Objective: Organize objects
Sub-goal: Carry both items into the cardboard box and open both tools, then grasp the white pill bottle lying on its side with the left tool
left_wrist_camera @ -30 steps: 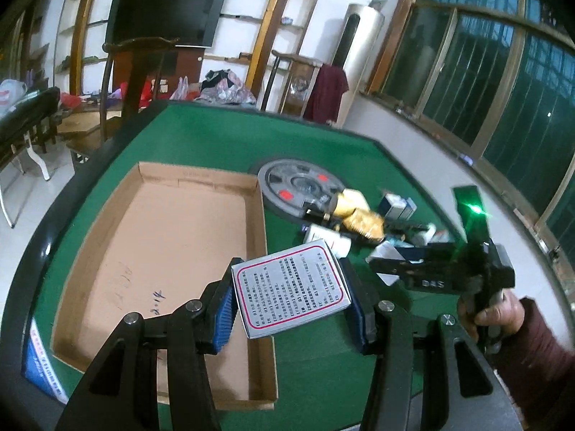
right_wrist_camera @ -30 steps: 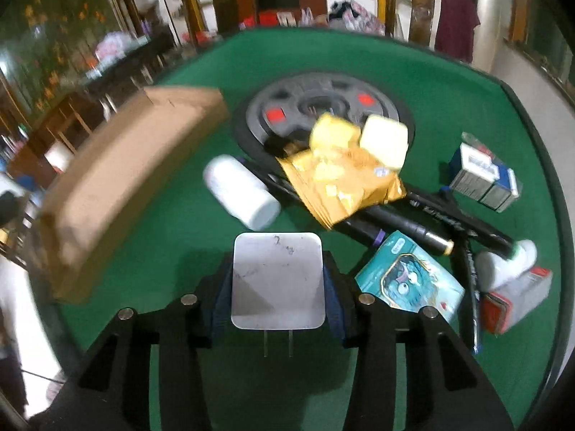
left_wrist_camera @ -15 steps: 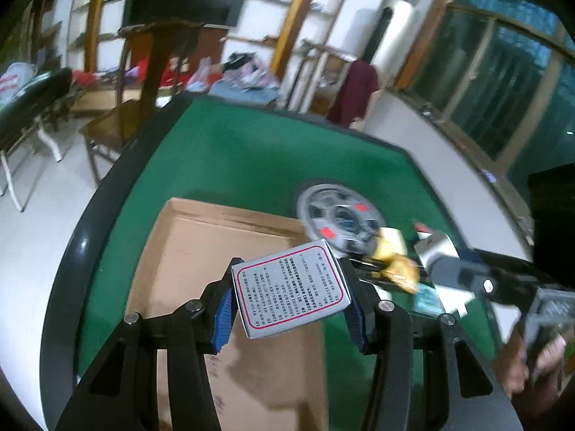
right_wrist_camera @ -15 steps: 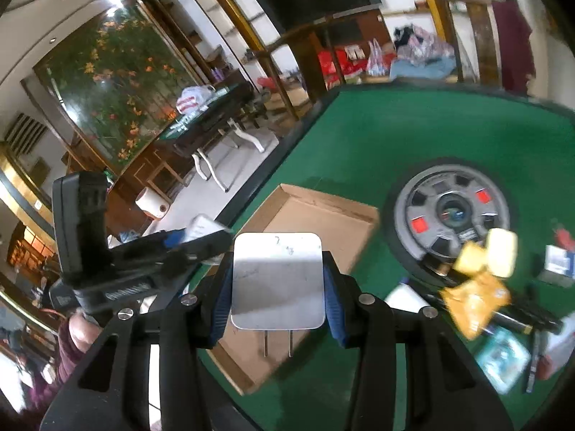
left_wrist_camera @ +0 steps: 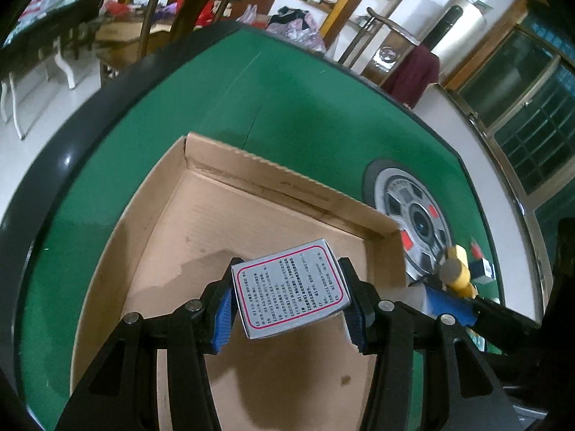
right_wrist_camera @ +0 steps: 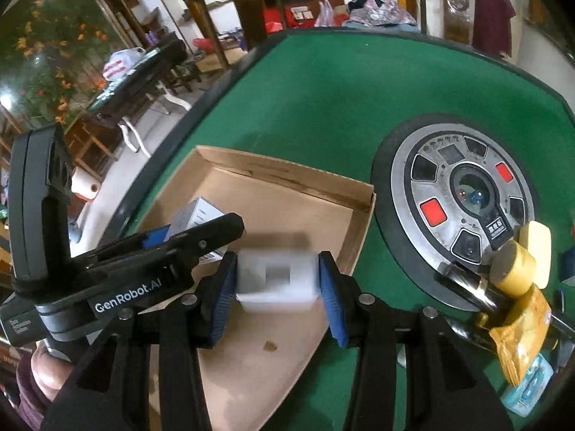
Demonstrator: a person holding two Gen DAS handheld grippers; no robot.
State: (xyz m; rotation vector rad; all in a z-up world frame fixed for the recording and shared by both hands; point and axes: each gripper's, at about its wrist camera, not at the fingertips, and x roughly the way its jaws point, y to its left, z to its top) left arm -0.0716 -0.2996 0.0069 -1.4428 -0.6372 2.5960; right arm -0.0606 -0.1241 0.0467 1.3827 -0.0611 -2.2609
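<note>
My left gripper (left_wrist_camera: 289, 301) is shut on a small grey box with a red-bordered label (left_wrist_camera: 289, 292) and holds it over the open cardboard box (left_wrist_camera: 280, 186). My right gripper (right_wrist_camera: 276, 283) has its pads on both sides of a white charger plug (right_wrist_camera: 276, 282), which is blurred, over the near right part of the cardboard box (right_wrist_camera: 287, 194). The left gripper body (right_wrist_camera: 118, 273) and its grey box (right_wrist_camera: 199, 215) show at the left of the right wrist view.
The green table (left_wrist_camera: 309, 107) has a black rim. A round metal dial plate (right_wrist_camera: 463, 194) lies right of the box. Yellow blocks (right_wrist_camera: 532, 251), a yellow packet (right_wrist_camera: 521, 337), a black tube (right_wrist_camera: 467, 287) and a teal packet (right_wrist_camera: 528, 388) lie to the right.
Both grippers have moved left from the pile to above the cardboard box, each still holding its item. The charger plug now looks tipped and blurred between the right pads.
</note>
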